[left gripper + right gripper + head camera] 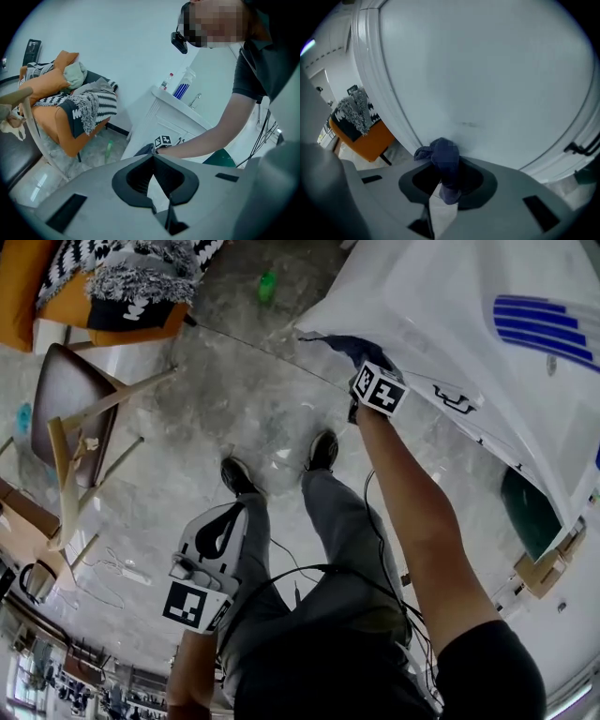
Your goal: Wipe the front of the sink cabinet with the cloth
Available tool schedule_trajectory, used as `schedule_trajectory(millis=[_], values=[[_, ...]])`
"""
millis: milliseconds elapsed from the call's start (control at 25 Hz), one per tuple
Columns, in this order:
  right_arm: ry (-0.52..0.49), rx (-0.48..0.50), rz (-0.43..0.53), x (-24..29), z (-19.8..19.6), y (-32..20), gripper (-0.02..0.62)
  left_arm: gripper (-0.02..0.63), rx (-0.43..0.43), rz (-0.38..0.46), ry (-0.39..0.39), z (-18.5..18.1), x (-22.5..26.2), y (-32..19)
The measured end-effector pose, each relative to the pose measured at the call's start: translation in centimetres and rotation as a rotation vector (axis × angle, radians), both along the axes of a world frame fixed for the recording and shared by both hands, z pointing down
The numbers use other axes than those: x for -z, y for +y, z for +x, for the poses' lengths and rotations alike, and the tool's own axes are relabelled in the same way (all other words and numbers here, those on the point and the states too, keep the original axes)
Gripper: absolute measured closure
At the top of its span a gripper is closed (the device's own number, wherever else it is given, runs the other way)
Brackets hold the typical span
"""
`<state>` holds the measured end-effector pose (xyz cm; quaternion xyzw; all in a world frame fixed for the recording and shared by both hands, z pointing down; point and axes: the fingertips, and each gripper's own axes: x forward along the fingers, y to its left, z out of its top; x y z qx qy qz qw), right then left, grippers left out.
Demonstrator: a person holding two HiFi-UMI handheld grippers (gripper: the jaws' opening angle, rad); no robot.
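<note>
The white sink cabinet [441, 315] fills the head view's upper right; its flat front panel [487, 84] spreads across the right gripper view. My right gripper [363, 369] is shut on a dark blue cloth [345, 341] and holds it against the cabinet's lower left corner. The bunched cloth [443, 152] sticks out between the jaws of that gripper [445, 174] and touches the panel. My left gripper [223, 526] hangs low beside the person's left leg, away from the cabinet. Its jaws [153, 156] meet at the tips with nothing between them.
An orange seat [112, 292] piled with patterned blankets stands at the far left. A wooden chair [70, 418] is nearer, on the left. A green bottle [268, 285] lies on the floor beside the cabinet. A green bin [530, 512] sits right of the cabinet. Cables trail around the feet.
</note>
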<state>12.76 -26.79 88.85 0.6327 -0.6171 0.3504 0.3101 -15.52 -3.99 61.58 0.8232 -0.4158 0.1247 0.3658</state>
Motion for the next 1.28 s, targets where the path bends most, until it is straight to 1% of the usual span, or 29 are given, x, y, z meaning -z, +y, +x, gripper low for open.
schedule_trajectory(millis=[40,80,200,240,320,360,440,520,640,680,760,840,960,1040,1080,1160,1200,1280], values=[[0.028,-0.006,-0.006,-0.3,1.6,0.5,0.511,0.601,0.000,-0.005,0.000,0.2,-0.3,0.1],[0.055,-0.034,-0.016,-0.5,3.6,1.2,0.511,0.601,0.000,-0.010,0.001,0.4,-0.6,0.3],[0.129,-0.156,-0.058,-1.4,9.7,3.7,0.511,0.601,0.003,-0.015,0.009,0.8,-1.0,0.6],[0.148,-0.178,-0.070,-1.7,10.9,4.2,0.511,0.601,0.006,-0.011,0.012,0.9,-1.1,0.6],[0.167,-0.194,-0.088,-2.5,11.4,4.3,0.511,0.601,0.014,-0.006,0.011,0.5,-1.3,0.7],[0.158,-0.197,-0.097,-3.3,10.7,4.0,0.511,0.601,0.017,-0.009,0.006,0.3,-1.6,0.8],[0.111,-0.175,-0.121,-5.5,7.8,3.0,0.511,0.601,0.020,-0.022,-0.008,-0.2,-2.4,1.2],[0.056,-0.127,-0.140,-8.0,3.8,1.5,0.511,0.601,0.021,-0.039,-0.022,-0.6,-3.4,1.6],[-0.054,-0.080,-0.134,-10.9,-1.9,-0.6,0.511,0.601,0.035,-0.088,-0.031,-1.2,-5.2,2.3],[-0.081,-0.075,-0.131,-11.3,-3.0,-1.0,0.511,0.601,0.035,-0.090,-0.032,-1.3,-5.6,2.4],[-0.107,-0.115,-0.123,-11.4,-3.0,-1.2,0.511,0.601,0.035,-0.093,-0.032,-1.2,-6.1,2.4],[-0.085,-0.188,-0.118,-10.4,-0.2,-0.2,0.511,0.601,0.025,-0.080,-0.024,-0.6,-5.5,2.2],[0.001,-0.284,-0.137,-7.7,6.8,2.5,0.511,0.601,-0.003,-0.037,-0.011,0.4,-3.3,1.2],[0.030,-0.285,-0.152,-5.0,10.4,4.0,0.511,0.601,-0.018,-0.014,-0.002,1.0,-1.5,0.6],[0.028,-0.259,-0.149,-3.3,11.3,4.3,0.511,0.601,-0.024,0.003,0.000,1.2,-0.5,0.1],[-0.008,-0.196,-0.115,0.5,11.6,4.4,0.511,0.601,-0.026,0.032,0.005,1.3,1.4,-0.8],[-0.037,-0.187,-0.089,2.5,11.5,4.2,0.511,0.601,-0.026,0.045,0.007,1.3,2.3,-1.2],[-0.085,-0.202,-0.035,6.5,10.9,3.8,0.512,0.601,-0.029,0.064,0.011,1.3,4.2,-1.6]])
